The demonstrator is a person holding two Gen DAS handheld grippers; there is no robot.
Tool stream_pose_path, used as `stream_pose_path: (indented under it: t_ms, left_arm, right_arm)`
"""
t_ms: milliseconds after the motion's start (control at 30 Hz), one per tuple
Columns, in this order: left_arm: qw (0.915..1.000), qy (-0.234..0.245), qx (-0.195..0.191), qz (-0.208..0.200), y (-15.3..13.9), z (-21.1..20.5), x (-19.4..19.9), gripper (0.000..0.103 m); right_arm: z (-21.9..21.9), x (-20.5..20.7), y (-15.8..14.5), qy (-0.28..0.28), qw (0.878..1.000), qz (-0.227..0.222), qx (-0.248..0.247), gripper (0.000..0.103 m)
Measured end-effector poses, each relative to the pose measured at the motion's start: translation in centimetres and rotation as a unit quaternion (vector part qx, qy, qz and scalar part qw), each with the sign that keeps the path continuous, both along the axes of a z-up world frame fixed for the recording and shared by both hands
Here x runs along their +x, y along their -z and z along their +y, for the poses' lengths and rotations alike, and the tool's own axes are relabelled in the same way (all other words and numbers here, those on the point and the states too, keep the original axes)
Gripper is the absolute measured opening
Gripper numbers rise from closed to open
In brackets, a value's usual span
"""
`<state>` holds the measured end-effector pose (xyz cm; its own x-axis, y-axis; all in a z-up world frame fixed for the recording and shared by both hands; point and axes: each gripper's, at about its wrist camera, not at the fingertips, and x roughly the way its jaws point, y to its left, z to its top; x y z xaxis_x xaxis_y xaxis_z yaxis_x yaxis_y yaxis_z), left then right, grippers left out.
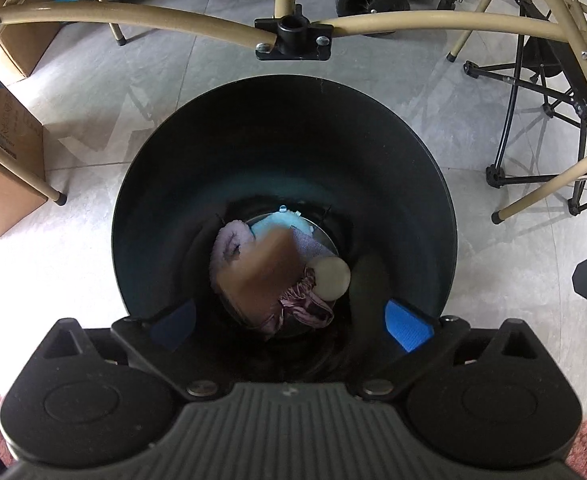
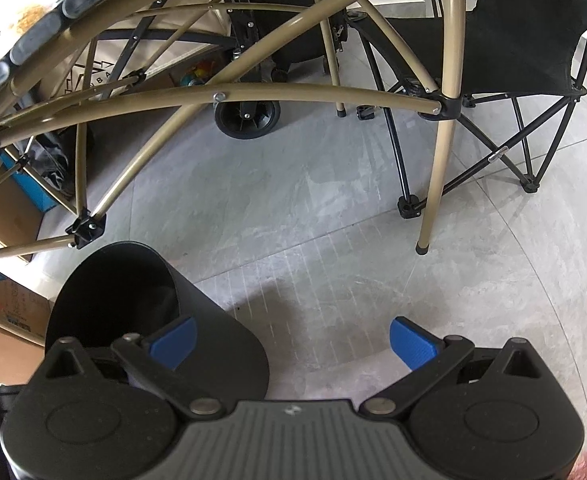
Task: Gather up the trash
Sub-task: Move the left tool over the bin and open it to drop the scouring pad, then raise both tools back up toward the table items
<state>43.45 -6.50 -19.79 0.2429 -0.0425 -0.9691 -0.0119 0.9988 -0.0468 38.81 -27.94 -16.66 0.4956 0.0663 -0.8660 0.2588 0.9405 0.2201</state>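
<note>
2 tools [image 1: 291, 322] [image 2: 293, 344], 1 bin [image 1: 413, 152].

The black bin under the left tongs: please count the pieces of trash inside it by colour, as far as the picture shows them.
Inside the black bin, partly blurred, so some pieces may be hidden:
Brown piece: 1
Lilac pieces: 2
Light blue piece: 1
Beige round piece: 1
Shiny purple wrapper: 1
Total: 6

One black bin [image 1: 285, 152], two grippers (both open)
</note>
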Motion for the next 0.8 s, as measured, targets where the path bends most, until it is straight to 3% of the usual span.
stream_pose_path:
  t_ms: [500,800]
  left_arm:
    - [1.0000,0.006,-0.006,-0.003,-0.4,0.2,-0.4,0.103]
    - [0.9994,0.010,-0.012,-0.031,-2.1,0.7,-1.6,0.103]
  right_arm:
    - [0.5,0.0,-0.1,-0.003,1.000,-0.001,-0.001,0.103]
    - [0.8,-0.2,-0.9,-0.008,1.000,-0.014,0.002,0.103]
